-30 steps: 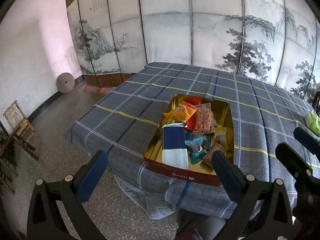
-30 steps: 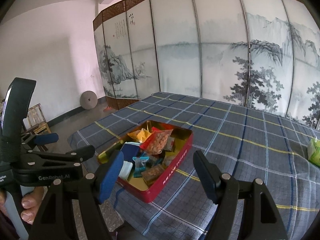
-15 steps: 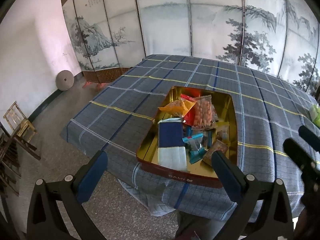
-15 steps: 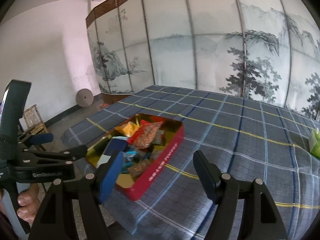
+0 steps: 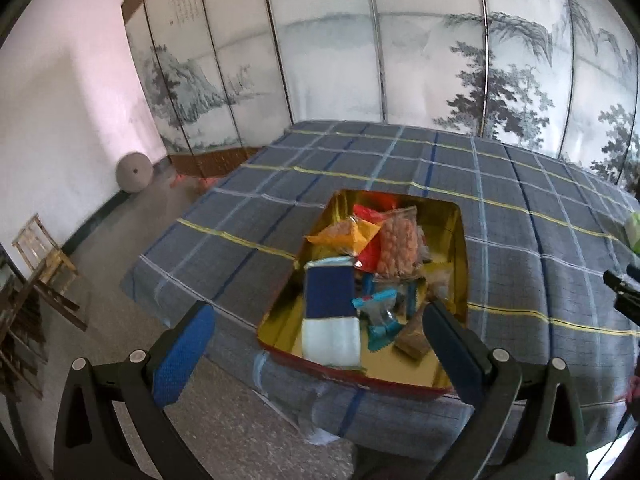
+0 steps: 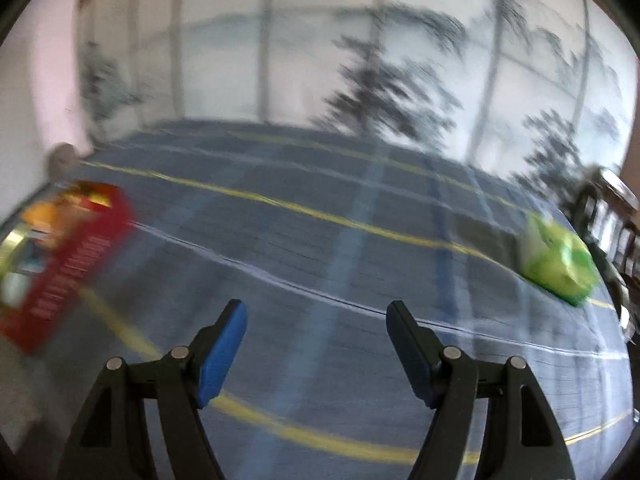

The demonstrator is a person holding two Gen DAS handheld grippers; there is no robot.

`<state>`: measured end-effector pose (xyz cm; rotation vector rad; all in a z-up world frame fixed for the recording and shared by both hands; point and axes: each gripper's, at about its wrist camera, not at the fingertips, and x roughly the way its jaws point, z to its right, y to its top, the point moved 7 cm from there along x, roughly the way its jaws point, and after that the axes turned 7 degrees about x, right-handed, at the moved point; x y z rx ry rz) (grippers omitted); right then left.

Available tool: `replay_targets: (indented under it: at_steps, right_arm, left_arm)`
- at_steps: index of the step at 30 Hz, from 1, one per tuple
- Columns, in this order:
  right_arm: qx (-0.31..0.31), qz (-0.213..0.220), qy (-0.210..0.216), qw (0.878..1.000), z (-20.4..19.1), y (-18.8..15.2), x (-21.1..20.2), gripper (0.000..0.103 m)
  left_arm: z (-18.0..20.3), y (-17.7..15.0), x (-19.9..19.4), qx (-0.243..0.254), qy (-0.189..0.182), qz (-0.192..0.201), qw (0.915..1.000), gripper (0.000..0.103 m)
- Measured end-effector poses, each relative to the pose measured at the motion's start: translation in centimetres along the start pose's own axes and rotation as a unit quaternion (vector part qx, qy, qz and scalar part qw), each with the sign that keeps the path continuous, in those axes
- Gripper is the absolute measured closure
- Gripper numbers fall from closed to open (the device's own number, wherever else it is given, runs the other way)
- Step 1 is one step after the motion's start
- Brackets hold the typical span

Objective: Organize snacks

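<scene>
A red tin with a gold inside (image 5: 460, 240) sits near the table's front left corner, holding several snack packets, among them a blue and white pack (image 5: 330, 312) and a clear bag of nuts (image 5: 398, 244). My left gripper (image 5: 316, 344) is open and empty, hovering just in front of the tin. The right wrist view is blurred by motion. My right gripper (image 6: 316, 344) is open and empty above the cloth. The tin (image 6: 68, 264) shows at its far left, and a green snack bag (image 6: 558, 258) lies at the right.
The table is covered by a blue plaid cloth (image 5: 400, 168). A painted folding screen (image 5: 400, 40) stands behind it. A wooden chair (image 5: 44, 256) and a round stone (image 5: 134, 172) stand on the floor at the left.
My left gripper has moved closer over the tin. My right gripper has swung quickly to the right, so the tin has slid to the left edge and the green bag has come into view.
</scene>
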<state>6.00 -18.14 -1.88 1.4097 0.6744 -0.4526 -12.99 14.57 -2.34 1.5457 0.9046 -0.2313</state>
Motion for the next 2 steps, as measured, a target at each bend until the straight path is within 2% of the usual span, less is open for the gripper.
replay_targets:
  at_steps: [2]
  right_arm:
    - [0.011, -0.036, -0.024, 0.999, 3.3, -0.3, 2.4, 0.029]
  left_arm:
    - [0.0, 0.0, 0.0, -0.004, -0.003, -0.010, 0.9999, 0.000]
